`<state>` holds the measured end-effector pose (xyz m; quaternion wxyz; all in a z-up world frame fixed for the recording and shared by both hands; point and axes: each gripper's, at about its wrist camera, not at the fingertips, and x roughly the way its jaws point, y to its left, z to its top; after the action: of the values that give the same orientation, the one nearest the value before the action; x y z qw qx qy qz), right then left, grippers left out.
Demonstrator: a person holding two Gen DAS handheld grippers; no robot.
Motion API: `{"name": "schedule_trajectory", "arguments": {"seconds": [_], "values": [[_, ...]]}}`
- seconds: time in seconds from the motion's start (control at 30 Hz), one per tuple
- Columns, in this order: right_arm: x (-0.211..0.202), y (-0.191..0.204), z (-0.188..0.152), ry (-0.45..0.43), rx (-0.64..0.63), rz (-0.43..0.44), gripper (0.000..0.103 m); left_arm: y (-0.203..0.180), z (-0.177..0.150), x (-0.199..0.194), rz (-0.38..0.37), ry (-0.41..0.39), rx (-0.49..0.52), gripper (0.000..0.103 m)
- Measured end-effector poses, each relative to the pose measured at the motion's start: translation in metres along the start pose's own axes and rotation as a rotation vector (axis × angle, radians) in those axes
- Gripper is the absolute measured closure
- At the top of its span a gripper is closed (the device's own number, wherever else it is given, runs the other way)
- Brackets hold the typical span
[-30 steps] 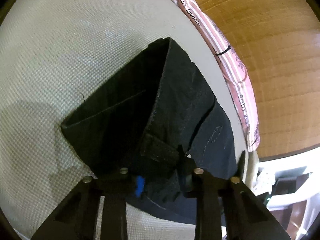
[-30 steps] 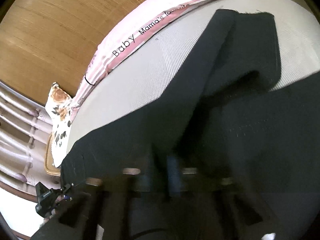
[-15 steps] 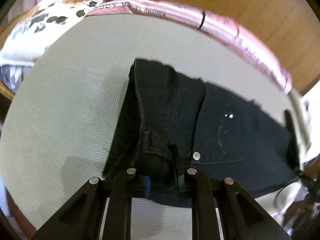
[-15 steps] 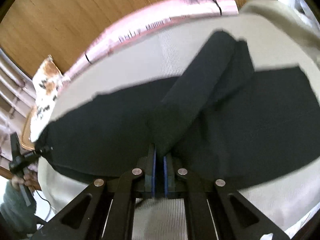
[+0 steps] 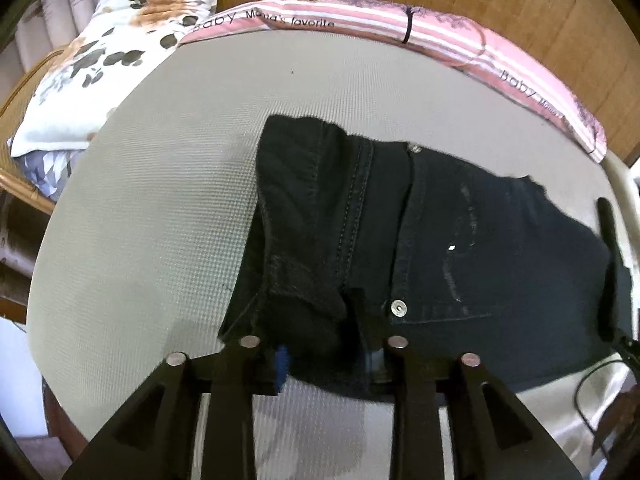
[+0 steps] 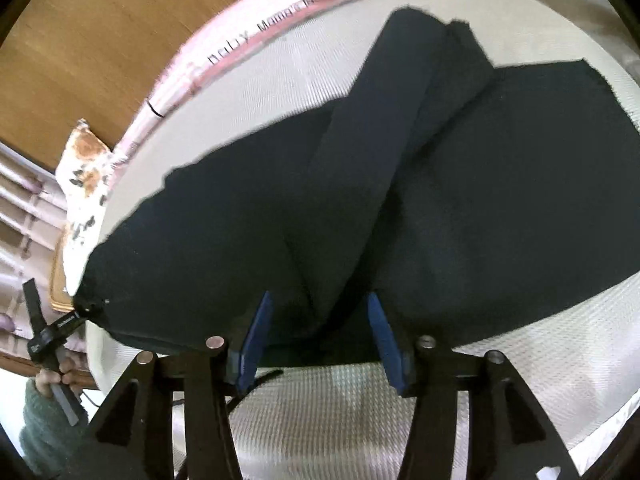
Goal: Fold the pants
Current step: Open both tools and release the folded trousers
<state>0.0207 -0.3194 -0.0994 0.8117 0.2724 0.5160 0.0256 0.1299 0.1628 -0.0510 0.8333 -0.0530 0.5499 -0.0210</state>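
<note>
Pants (image 5: 460,248), black denim, lie spread across a beige textured mattress (image 5: 160,200), one end doubled over the rest.

The left wrist view shows detail the other lacks: the stitched seam, two metal rivets, the pocket line and faded wear marks on the cloth, plus the striped pink "Baby Mama's favorite" bolster (image 5: 440,36) along the far edge and a floral pillow (image 5: 112,48) at the far left. The right wrist view shows the garment as a plain dark sheet, but it alone reveals a long folded band of fabric running diagonally from the far edge down toward the camera, and the person's hand holding the other tool at the garment's left end.

The left claw (image 5: 328,360) has its fingers part-way apart with a bunched lump of waistband cloth sitting between them; whether it is pinched cannot be told. The right claw (image 6: 324,344) stands wide apart, its blue pads (image 6: 256,340) flanking the near end of the folded band without pressing it.
</note>
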Motion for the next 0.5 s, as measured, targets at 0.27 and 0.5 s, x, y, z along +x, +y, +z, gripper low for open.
{"name": "schedule_trajectory", "arguments": {"seconds": [0.27,0.5], "values": [[-0.063,-0.042,0.015,-0.083,0.066,0.041,0.055,-0.01,-0.02,-0.058,0.037,-0.085,0.082,0.064],[-0.076,-0.074,0.055,-0.137,0.115,0.086,0.055,-0.116,-0.036,-0.069,-0.156,-0.161,0.362,0.064]]}}
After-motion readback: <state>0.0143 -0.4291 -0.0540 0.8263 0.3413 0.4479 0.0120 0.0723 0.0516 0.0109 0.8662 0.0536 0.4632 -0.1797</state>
